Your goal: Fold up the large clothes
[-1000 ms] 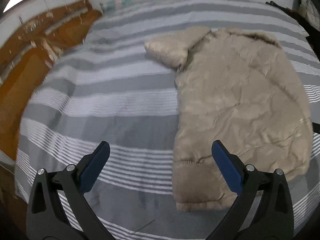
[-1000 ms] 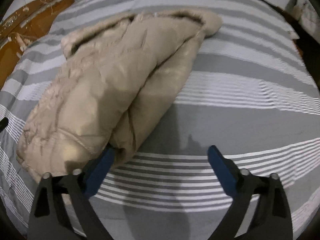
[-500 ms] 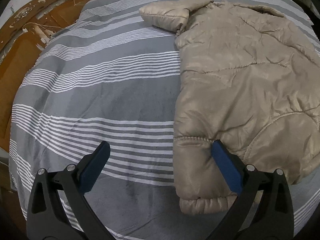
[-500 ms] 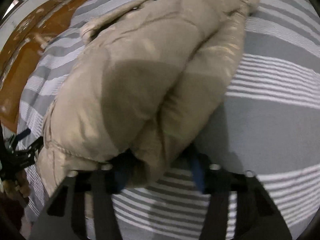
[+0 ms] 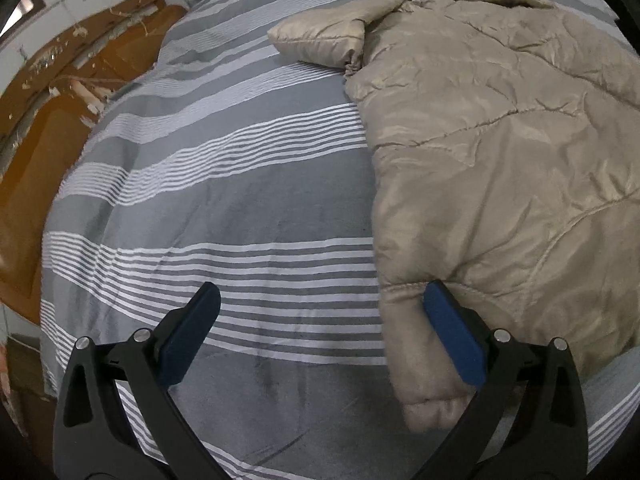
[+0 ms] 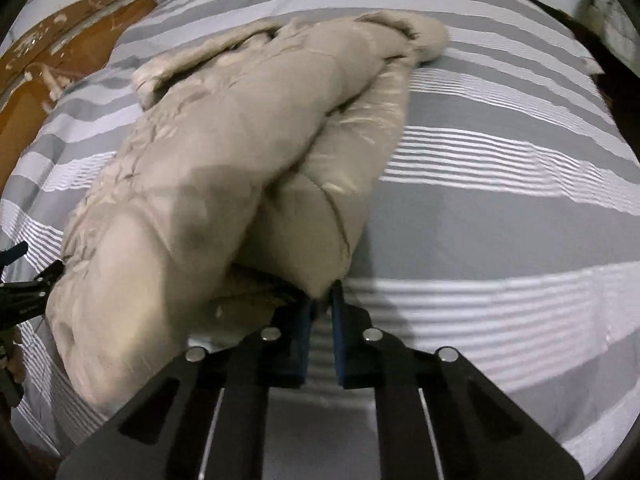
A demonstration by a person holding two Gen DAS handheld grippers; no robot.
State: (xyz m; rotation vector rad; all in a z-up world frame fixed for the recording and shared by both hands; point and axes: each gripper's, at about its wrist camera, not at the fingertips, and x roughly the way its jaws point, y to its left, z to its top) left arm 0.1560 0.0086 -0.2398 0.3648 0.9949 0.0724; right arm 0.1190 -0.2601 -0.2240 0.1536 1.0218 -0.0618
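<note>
Pinching now where half a second back only straddling: right tongs (image 6: 320,312) clamped on the near hem corner of the puffy beige quilted jacket (image 6: 224,168), bunched up just ahead on the grey-and-white striped bedcover (image 6: 500,220). Left tongs (image 5: 320,320) spread wide, inner finger touching the jacket's near hem edge, nothing gripped. Means one corner secured; probably left corner next before lifting for the fold.

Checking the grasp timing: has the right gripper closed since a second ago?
Yes. The right gripper, wide open over the striped bedcover before, has moved in and shut on the beige jacket edge.
</note>
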